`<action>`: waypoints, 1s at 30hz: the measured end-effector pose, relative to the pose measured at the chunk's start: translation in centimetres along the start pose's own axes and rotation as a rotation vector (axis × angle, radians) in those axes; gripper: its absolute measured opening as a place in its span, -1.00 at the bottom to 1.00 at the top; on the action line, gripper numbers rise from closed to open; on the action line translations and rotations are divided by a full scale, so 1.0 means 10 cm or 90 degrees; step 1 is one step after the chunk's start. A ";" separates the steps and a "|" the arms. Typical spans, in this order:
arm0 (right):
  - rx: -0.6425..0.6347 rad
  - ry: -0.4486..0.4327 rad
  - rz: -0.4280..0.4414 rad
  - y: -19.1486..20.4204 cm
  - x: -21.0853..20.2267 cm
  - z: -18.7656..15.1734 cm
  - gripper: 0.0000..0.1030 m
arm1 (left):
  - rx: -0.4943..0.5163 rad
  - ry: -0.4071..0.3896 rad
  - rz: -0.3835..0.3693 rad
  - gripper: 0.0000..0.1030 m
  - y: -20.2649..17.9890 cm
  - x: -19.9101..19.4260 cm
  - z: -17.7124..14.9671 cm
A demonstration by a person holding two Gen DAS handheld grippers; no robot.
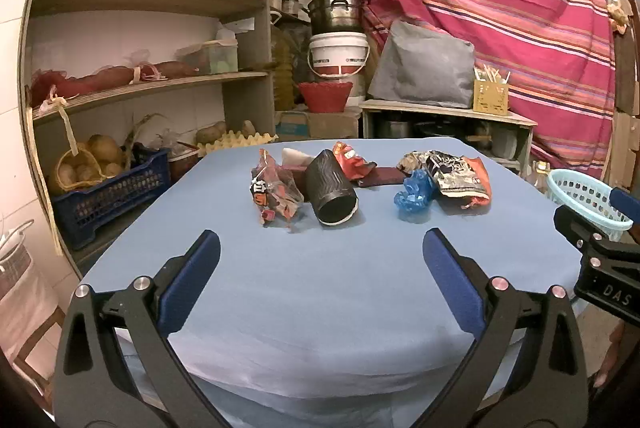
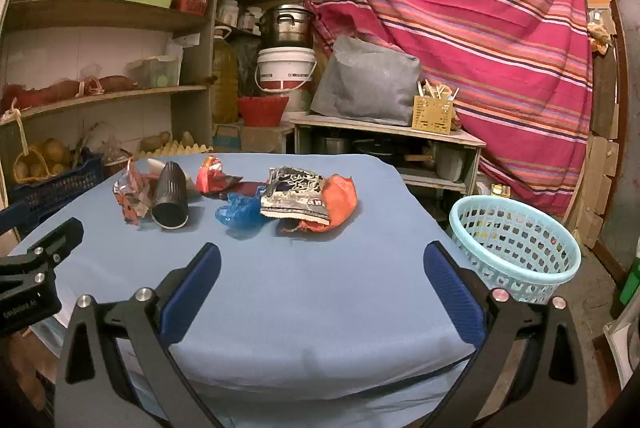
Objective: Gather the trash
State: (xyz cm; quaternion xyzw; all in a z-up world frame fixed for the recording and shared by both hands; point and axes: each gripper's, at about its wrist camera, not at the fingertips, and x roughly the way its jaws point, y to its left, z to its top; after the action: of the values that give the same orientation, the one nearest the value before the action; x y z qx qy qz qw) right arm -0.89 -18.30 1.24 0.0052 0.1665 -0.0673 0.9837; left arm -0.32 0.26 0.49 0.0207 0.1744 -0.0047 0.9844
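Left wrist view: both grippers hover with fingers spread wide, holding nothing, above the blue counter (image 1: 320,308).
Trash lies across the far side: a crumpled wrapper (image 1: 272,190), black cup (image 1: 331,188) on its side, blue plastic (image 1: 414,193), snack bag (image 1: 456,178). The basket (image 2: 516,248) sits at the counter's right edge.

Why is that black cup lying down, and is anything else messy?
The black cup is tipped on its side on the blue table, open end toward us. Crumpled wrappers and a scrunched blue bag lie scattered beside it. Nothing looks spilled.
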 end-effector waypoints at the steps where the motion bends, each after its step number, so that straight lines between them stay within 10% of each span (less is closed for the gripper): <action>1: 0.000 -0.001 0.001 0.00 0.00 0.00 0.92 | -0.001 -0.001 0.000 0.90 0.00 0.00 0.00; 30: -0.006 -0.001 -0.003 0.01 0.02 0.02 0.92 | -0.008 -0.007 0.001 0.90 0.02 -0.02 0.01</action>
State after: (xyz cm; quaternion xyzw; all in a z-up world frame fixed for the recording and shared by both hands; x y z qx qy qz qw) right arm -0.63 -18.19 1.40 0.0003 0.1659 -0.0687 0.9838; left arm -0.51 0.48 0.67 0.0149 0.1693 -0.0030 0.9854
